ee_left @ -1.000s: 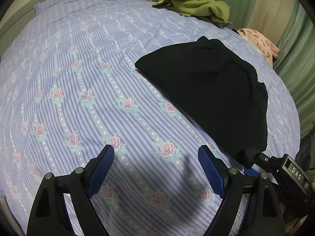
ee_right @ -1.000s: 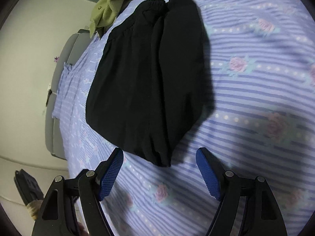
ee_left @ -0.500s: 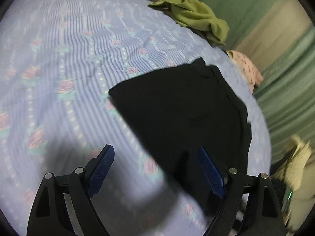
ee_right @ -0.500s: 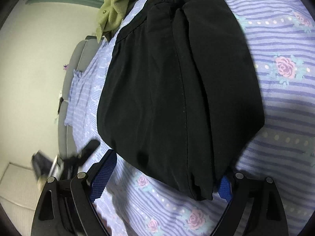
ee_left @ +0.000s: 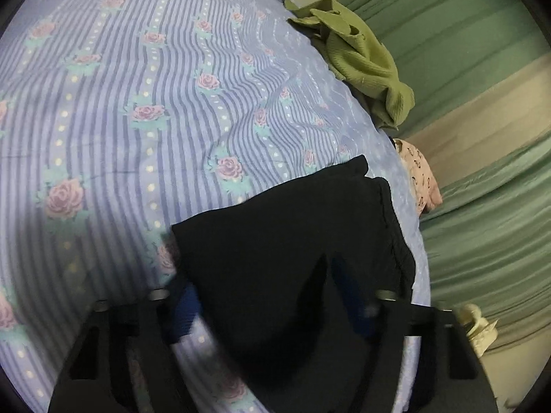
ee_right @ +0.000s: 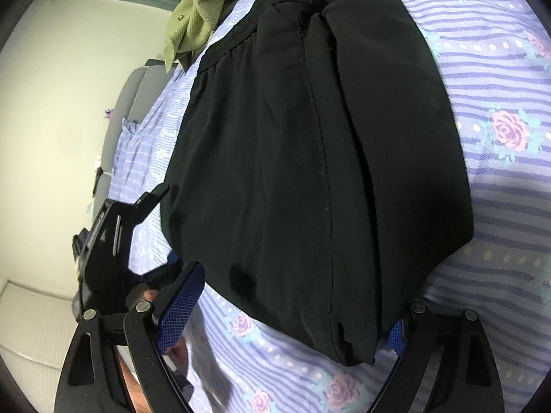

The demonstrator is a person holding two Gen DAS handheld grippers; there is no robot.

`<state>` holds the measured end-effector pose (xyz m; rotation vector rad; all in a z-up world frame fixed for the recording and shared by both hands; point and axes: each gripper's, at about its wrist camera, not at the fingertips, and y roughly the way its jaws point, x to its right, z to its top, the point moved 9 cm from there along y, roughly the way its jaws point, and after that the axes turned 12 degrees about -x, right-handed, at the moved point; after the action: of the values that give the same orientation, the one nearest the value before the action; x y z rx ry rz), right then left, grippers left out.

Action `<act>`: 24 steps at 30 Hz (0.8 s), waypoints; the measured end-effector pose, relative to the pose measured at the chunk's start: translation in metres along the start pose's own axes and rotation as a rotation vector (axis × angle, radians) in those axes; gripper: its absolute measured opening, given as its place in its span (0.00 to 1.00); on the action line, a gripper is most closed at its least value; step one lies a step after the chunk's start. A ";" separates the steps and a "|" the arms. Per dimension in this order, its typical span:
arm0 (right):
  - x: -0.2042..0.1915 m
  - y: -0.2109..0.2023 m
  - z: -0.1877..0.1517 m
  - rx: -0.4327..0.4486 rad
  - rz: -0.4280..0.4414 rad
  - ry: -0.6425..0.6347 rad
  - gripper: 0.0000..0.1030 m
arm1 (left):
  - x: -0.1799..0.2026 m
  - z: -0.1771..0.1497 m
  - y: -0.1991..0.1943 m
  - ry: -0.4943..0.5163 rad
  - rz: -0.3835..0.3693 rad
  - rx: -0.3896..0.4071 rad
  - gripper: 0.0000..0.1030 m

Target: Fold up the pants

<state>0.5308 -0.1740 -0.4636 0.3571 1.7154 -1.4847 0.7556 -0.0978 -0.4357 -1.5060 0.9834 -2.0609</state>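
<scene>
The black pants (ee_left: 292, 227) lie folded on the striped floral bedsheet (ee_left: 137, 103), their elastic waistband at the far end in the right wrist view (ee_right: 310, 137). My left gripper (ee_left: 272, 306) is open, its blue pads on either side of the pants' near corner, with cloth lying between them. My right gripper (ee_right: 289, 313) is open around the near folded edge; its right pad is partly hidden under the cloth. The left gripper's black frame shows at the left in the right wrist view (ee_right: 113, 227).
A crumpled green garment (ee_left: 358, 58) lies at the far end of the bed, also in the right wrist view (ee_right: 203, 10). A pink patterned garment (ee_left: 420, 179) hangs at the bed's edge. Green curtains (ee_left: 482, 206) hang beyond the bed. A grey headboard (ee_right: 134, 103) stands at the left.
Both grippers have moved forward onto the pants. The near edge of the pants now lies between each gripper's open fingers. The left gripper has come into the right wrist view.
</scene>
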 end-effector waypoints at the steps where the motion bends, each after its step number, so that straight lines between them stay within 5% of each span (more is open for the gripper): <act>1: -0.003 0.002 0.002 -0.001 -0.006 0.005 0.89 | 0.001 -0.001 -0.004 -0.015 -0.013 -0.003 0.46; 4: -0.003 -0.001 0.005 -0.020 -0.011 0.032 0.80 | 0.016 -0.004 -0.028 0.033 -0.052 0.044 0.44; 6: 0.000 -0.007 0.010 -0.016 -0.009 0.045 0.61 | 0.029 -0.003 -0.035 0.090 -0.055 0.057 0.44; 12: 0.007 -0.012 0.016 -0.032 -0.026 0.054 0.29 | 0.024 0.004 -0.012 0.073 0.042 0.022 0.38; 14: 0.004 -0.013 0.016 -0.042 -0.043 0.026 0.22 | 0.024 0.004 -0.013 0.065 0.076 0.023 0.20; 16: -0.002 -0.020 0.018 -0.050 -0.060 -0.011 0.18 | 0.032 0.003 -0.021 0.084 0.093 0.033 0.15; 24: -0.044 -0.084 0.028 0.014 -0.088 -0.125 0.14 | 0.086 -0.007 -0.062 0.199 0.248 0.062 0.11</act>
<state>0.5125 -0.2091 -0.3727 0.1938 1.6408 -1.5495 0.7254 -0.1122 -0.3351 -1.1021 1.1070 -2.0667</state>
